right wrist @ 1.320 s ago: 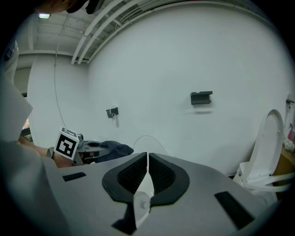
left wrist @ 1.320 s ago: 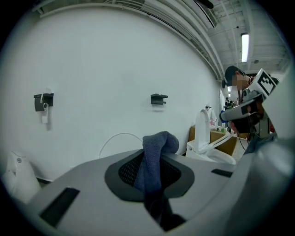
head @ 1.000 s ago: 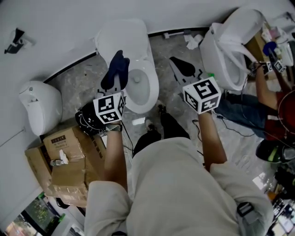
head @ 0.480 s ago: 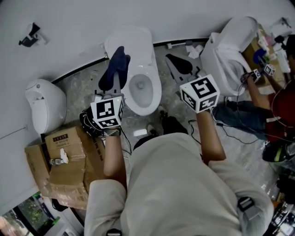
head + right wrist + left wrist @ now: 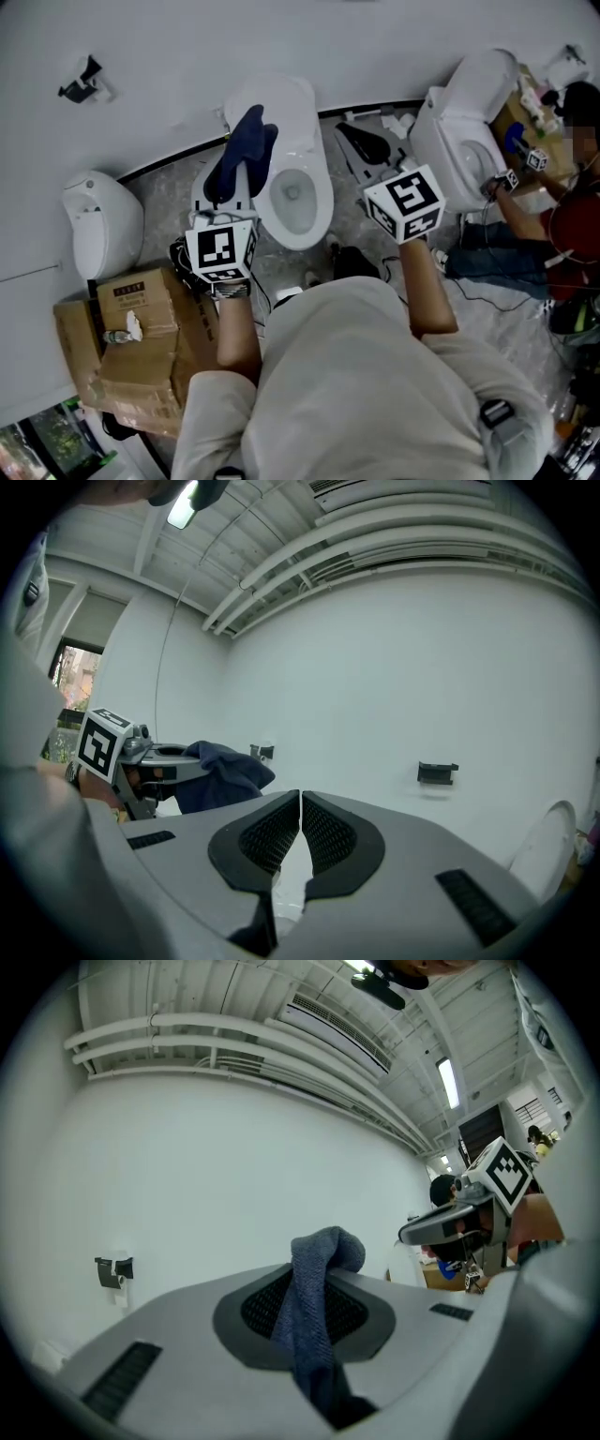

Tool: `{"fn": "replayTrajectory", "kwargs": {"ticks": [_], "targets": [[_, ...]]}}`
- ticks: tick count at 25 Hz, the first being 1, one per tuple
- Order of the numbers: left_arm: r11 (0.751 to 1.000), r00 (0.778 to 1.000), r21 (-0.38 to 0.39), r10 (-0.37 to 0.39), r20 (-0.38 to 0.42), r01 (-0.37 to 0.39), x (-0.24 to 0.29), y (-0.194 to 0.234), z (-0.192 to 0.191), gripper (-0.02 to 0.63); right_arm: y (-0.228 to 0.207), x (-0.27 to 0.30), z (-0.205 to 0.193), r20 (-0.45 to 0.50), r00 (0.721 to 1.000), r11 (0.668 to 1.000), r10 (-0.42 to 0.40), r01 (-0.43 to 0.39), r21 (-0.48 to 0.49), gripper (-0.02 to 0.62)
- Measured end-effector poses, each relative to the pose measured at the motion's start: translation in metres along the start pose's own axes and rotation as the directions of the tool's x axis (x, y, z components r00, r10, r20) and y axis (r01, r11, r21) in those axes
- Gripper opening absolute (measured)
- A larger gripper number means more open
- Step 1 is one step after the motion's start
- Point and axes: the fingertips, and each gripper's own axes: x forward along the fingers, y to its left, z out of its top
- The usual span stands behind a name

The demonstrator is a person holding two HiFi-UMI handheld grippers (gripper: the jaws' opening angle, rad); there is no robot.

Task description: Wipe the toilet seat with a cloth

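The left gripper's (image 5: 311, 1302) jaws are clamped on a dark blue cloth (image 5: 319, 1251), which stands up out of them in a fold. The right gripper's (image 5: 300, 808) jaws are pressed together with nothing between them. Both hang over the white toilet (image 5: 317, 178), the cloth seemingly clear of its rim.

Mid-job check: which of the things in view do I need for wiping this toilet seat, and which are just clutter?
For the job:
- blue cloth, held in the left gripper
- middle toilet
- right gripper, shut and empty

Lying about:
- cardboard boxes, on the floor at left
- second toilet, at right
- white domed unit, at left
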Motion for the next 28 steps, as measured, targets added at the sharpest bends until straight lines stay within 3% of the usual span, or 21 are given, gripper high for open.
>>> {"fn": "replayTrajectory", "kwargs": {"ticks": [7,28], "targets": [[1.0,0.999,0.01,0.005,0.035,-0.005,-0.012,-0.002,0.018,0.04,0.005,-0.009,0.008,0.01,1.0,1.0,-0.002,0.003,-0.018,0.029],[1.0,1.0,0.009,-0.007,0.002,0.007,-0.015,-0.011,0.005,0.04,0.009,-0.012,-0.004,-0.004,1.0,1.0,0.008,-0.008,-0.026,0.029]]}}
